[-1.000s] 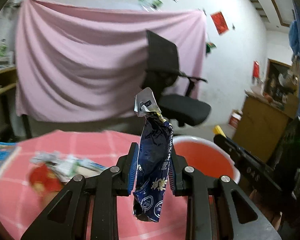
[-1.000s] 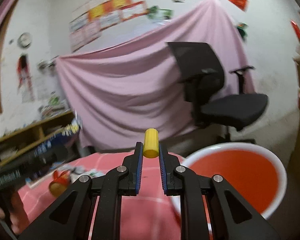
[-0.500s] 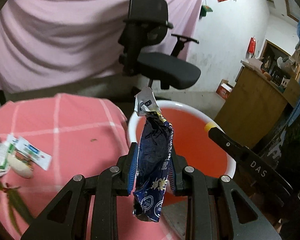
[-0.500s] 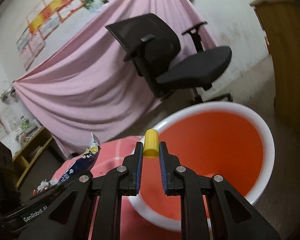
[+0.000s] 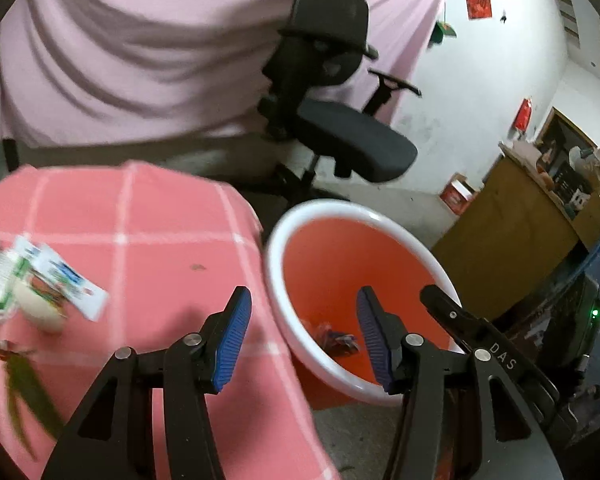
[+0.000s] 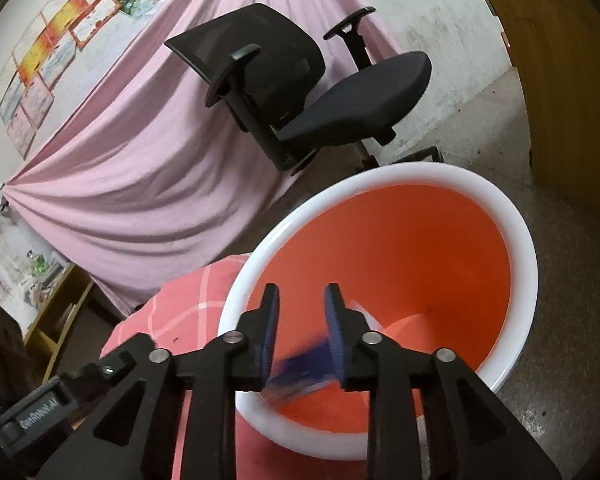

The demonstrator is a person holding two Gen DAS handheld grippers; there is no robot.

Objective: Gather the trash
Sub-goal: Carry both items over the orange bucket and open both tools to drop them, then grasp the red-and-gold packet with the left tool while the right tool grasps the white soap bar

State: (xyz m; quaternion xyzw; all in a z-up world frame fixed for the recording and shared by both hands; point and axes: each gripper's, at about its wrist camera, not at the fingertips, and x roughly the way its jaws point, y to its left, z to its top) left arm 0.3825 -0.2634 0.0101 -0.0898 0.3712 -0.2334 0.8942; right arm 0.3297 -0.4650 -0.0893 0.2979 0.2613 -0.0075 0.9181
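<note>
Left wrist: both tools' jaws opening, empty, over bin (image 5: pixel 384 220) rim beside table (image 5: pixel 140 216) edge.

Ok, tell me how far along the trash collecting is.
Done: a dark blue wrapper lies in the orange bin. In hand: nothing; the left gripper and right gripper are opening, empty, above it. Left: the wrappers on the pink table.

Read "DAS" in pale letters on the black body of the right tool (image 5: pixel 500 356), seen from the left wrist view. Read what looks like "GenRobot.AI", upside down and partly blurred, on the black body of the left tool (image 6: pixel 36 410), seen from the right wrist view. Wall posters (image 6: pixel 56 44) and packets (image 5: pixel 56 280) on the surface: print too blurred to read.
</note>
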